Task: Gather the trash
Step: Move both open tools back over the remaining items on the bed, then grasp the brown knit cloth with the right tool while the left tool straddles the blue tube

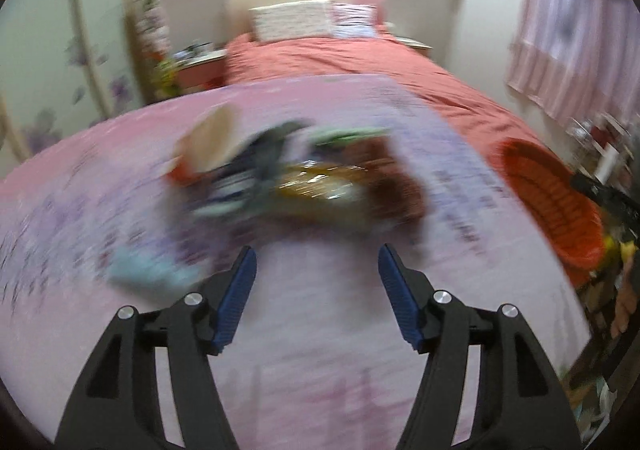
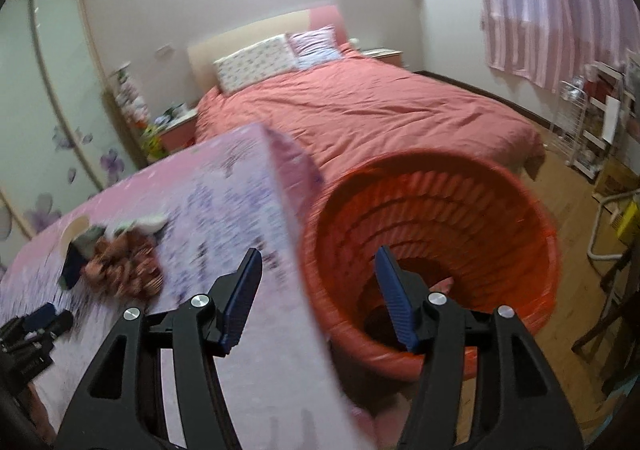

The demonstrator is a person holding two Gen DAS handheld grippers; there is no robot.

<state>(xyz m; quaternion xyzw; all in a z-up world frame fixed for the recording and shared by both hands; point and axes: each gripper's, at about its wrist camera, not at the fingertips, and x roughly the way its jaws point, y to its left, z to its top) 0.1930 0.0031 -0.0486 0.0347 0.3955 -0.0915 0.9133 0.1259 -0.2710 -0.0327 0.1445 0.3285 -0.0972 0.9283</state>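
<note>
A blurred heap of trash (image 1: pixel 296 174) lies on the pink-clothed table (image 1: pixel 320 330): a golden shiny wrapper (image 1: pixel 320 186), dark and green wrappers, a brown patterned bag (image 1: pixel 396 186) and a light blue scrap (image 1: pixel 148 270). My left gripper (image 1: pixel 316 286) is open and empty, just short of the heap. My right gripper (image 2: pixel 318 290) is open and empty, over the table's right edge and the mouth of the orange basket (image 2: pixel 432 210). The heap also shows in the right wrist view (image 2: pixel 116 262), at the left. The left gripper's body (image 2: pixel 28 338) shows at the lower left there.
The orange basket (image 1: pixel 556 202) stands beside the table's right edge. A bed with a red cover (image 2: pixel 360 110) lies beyond. A wardrobe (image 2: pixel 40 110) is at the left. A white rack (image 2: pixel 592 118) and a dark chair (image 2: pixel 612 310) are at the right on the wooden floor.
</note>
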